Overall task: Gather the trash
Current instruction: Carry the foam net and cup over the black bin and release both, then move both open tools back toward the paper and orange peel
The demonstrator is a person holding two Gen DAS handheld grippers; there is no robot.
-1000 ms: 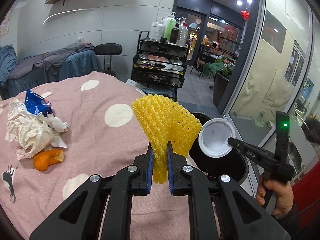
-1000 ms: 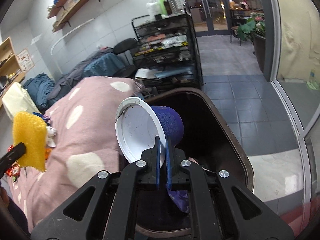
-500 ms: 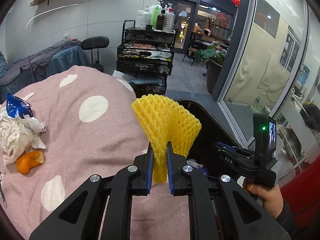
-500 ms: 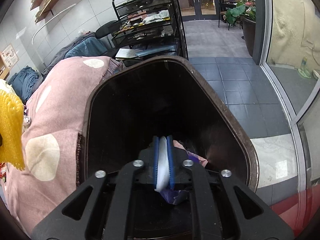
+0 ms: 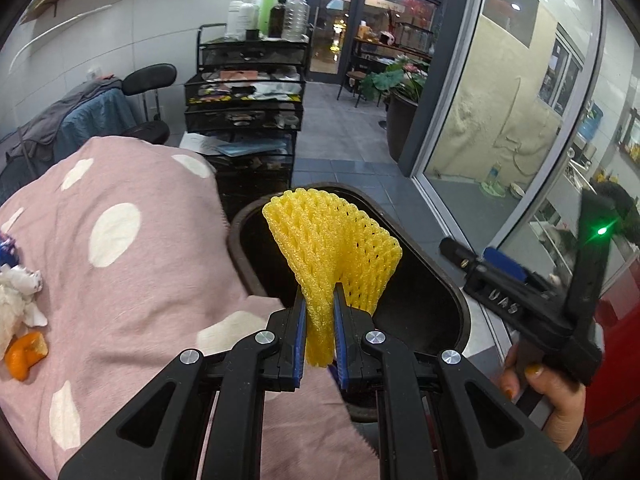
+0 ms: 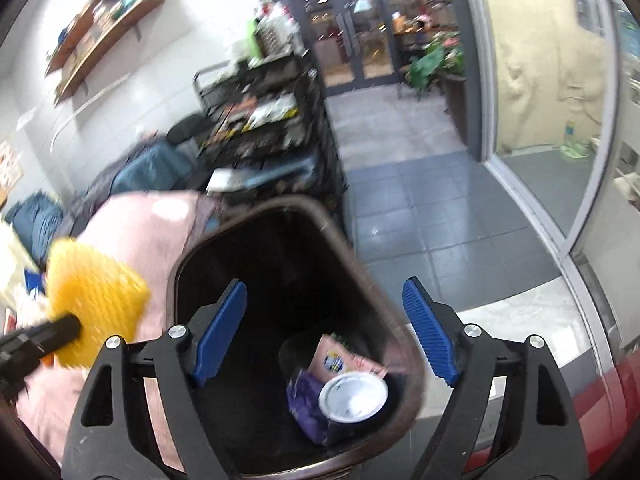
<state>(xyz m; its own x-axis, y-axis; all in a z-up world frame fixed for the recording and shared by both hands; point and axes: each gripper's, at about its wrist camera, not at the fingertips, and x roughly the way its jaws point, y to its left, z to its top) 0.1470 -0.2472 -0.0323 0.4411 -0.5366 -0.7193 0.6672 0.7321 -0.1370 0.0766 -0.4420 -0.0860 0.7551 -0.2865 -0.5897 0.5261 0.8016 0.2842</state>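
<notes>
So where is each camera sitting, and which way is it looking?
Left wrist: on the left tongs, looking over the yellow foam net they pinch toward the bin; the hand with the right tongs shows.
Right wrist: on the open right tongs, looking down into the bin at the white cup.
Both see net, bin and pink cloth.

black wire cart (image 5: 246, 108) with bottles (image 5: 268, 14) on top, potted plant (image 5: 396, 92), wall shelf (image 6: 100, 32), grey floor tiles (image 6: 432, 208)
</notes>
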